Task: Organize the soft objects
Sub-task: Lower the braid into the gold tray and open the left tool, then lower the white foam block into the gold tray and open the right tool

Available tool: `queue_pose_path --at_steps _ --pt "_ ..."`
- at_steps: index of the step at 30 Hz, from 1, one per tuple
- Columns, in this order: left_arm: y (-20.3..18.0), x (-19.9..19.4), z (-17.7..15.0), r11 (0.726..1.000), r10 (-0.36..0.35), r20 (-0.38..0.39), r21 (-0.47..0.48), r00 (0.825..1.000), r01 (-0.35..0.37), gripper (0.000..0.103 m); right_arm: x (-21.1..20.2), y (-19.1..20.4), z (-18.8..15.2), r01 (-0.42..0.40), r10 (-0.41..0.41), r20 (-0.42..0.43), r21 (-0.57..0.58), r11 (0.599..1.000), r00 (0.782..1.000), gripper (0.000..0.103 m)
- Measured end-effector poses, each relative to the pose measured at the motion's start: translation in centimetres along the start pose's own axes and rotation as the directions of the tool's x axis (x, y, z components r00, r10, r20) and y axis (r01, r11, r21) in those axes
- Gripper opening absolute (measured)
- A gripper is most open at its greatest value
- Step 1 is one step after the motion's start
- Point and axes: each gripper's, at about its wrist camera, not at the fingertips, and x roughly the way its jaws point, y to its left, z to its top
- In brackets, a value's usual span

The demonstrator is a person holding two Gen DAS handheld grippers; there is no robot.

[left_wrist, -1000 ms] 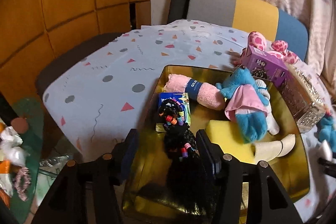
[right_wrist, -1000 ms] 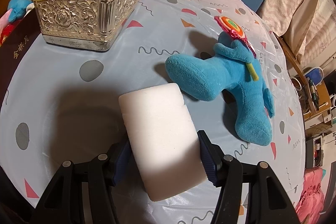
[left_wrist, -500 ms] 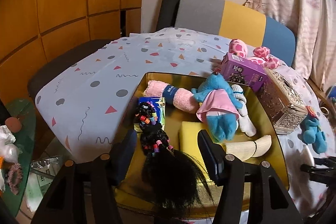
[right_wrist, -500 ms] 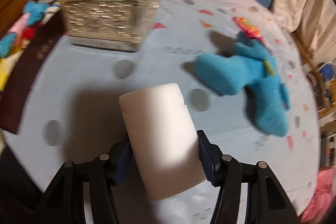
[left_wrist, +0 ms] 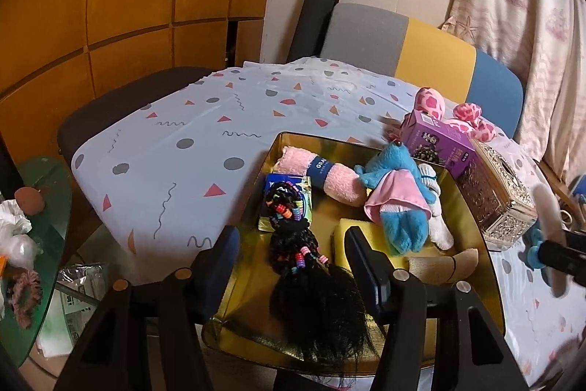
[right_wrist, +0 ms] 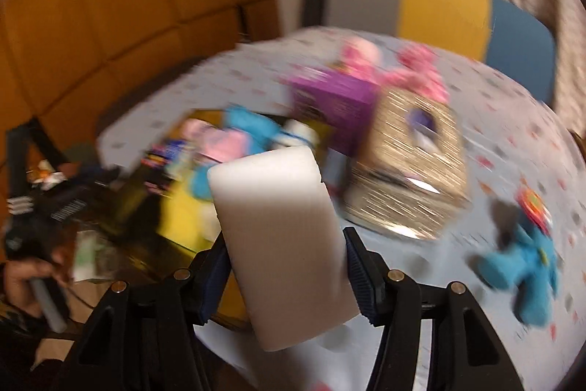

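Note:
My right gripper (right_wrist: 284, 266) is shut on a white sponge block (right_wrist: 278, 237) and holds it in the air, facing the gold tray (right_wrist: 146, 233); this view is blurred. In the left wrist view the gold tray (left_wrist: 472, 218) holds a pink rolled towel (left_wrist: 326, 174), a blue plush in a pink dress (left_wrist: 399, 200), a yellow sponge (left_wrist: 348, 237), a black hair piece with coloured bands (left_wrist: 311, 281) and a blue packet (left_wrist: 289, 182). My left gripper (left_wrist: 291, 266) is open and empty over the tray's near edge. The white sponge (left_wrist: 549, 218) shows blurred at the right.
A silver ornate box (left_wrist: 494, 200), a purple carton (left_wrist: 436, 141) and a pink spotted plush (left_wrist: 461, 116) stand right of the tray. A blue plush (right_wrist: 523, 270) lies on the patterned tablecloth (left_wrist: 183, 149). A glass side table (left_wrist: 33, 237) with clutter stands at the left.
My right gripper has lifted the white sponge off the table and swung left toward the tray. My left gripper has pulled back and up from the tray, still open.

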Motion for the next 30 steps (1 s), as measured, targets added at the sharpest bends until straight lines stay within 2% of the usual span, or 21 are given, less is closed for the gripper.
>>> queue_pose_path --at_steps 3,6,8,16,21,30 --pt "0.2 0.0 -0.1 1.000 -0.004 -0.003 -0.006 1.000 0.004 0.061 2.1 2.9 0.7 -0.037 0.036 -0.020 -0.047 0.998 0.999 0.060" --pt "0.4 0.2 -0.2 1.000 -0.007 -0.012 -0.011 1.000 0.007 0.060 5.3 4.8 0.3 -0.066 0.059 -0.093 -0.070 0.995 0.994 0.061" --pt "0.4 0.4 -0.3 1.000 -0.010 -0.016 -0.012 1.000 0.009 0.061 7.2 5.3 -0.3 -0.071 0.059 -0.145 -0.081 0.994 0.988 0.062" --pt "0.0 0.7 -0.7 1.000 -0.005 -0.028 0.005 1.000 0.005 0.063 11.0 5.7 -2.0 -0.055 0.030 -0.234 -0.100 0.994 0.972 0.067" --pt "-0.3 0.5 -0.7 1.000 0.000 -0.024 0.017 1.000 0.001 0.064 11.0 5.5 -2.6 -0.057 0.035 -0.227 -0.092 0.994 0.973 0.074" --pt "-0.8 -0.1 -0.6 0.999 0.000 -0.008 0.037 1.000 0.000 0.065 8.8 4.8 -1.9 -0.073 0.067 -0.162 -0.035 0.997 0.985 0.074"
